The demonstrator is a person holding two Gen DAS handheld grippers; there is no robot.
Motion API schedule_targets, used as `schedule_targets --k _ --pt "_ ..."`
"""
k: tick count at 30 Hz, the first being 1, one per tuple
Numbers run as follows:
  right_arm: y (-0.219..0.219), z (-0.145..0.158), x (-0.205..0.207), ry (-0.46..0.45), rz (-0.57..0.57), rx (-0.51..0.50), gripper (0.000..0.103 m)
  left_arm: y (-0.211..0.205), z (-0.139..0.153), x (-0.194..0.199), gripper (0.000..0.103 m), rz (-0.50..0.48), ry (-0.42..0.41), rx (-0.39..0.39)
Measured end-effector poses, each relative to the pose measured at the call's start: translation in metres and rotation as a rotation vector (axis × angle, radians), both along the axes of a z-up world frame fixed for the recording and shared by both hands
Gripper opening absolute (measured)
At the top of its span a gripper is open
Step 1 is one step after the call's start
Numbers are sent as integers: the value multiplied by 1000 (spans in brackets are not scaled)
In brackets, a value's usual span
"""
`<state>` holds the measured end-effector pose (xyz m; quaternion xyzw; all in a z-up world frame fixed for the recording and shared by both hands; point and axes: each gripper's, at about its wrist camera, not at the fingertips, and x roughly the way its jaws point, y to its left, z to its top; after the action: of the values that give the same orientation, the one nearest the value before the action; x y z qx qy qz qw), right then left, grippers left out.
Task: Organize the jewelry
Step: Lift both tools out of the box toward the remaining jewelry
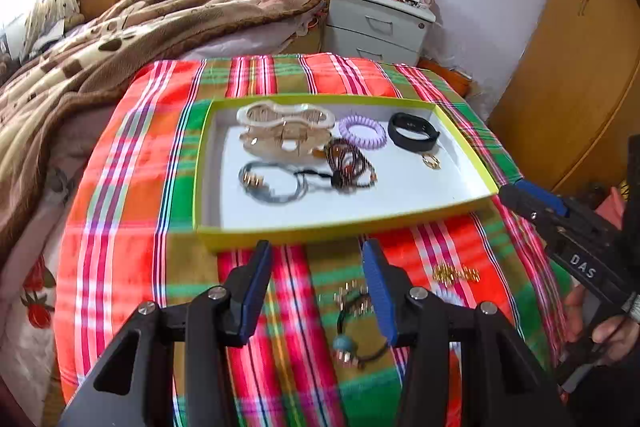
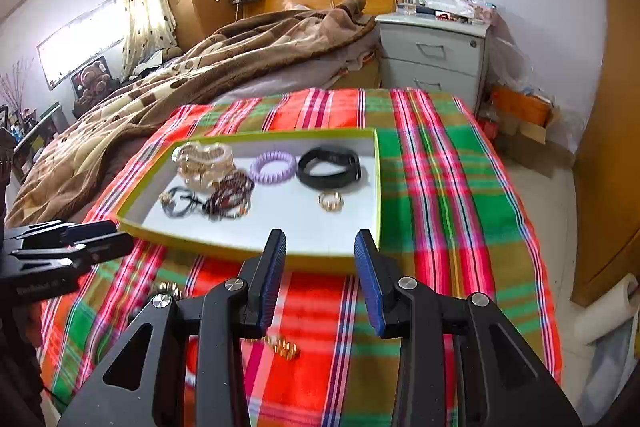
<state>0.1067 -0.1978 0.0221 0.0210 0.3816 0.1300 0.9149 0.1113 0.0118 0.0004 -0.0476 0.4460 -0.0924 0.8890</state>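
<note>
A yellow-green tray with a white floor lies on the plaid cloth. In it are a beige hair clip, a purple spiral tie, a black band, a gold ring, a dark beaded bracelet and a black cord bracelet. On the cloth in front of the tray lie a cord bracelet with a teal bead and a string of gold beads. My left gripper is open and empty above the cloth. My right gripper is open and empty at the tray's near edge.
The plaid cloth covers the foot of a bed with a brown blanket. A grey nightstand stands behind, wooden wardrobes to the right. A paper roll lies on the floor at the right.
</note>
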Motion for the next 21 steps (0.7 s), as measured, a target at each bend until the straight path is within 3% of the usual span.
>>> schedule_targets --k 10,21 --pt "-3 -29 -22 77 57 25 37 22 -13 -27 48 21 24 -54" --pt "23 -44 -15 141 168 30 37 28 -24 -38 48 12 58 -98"
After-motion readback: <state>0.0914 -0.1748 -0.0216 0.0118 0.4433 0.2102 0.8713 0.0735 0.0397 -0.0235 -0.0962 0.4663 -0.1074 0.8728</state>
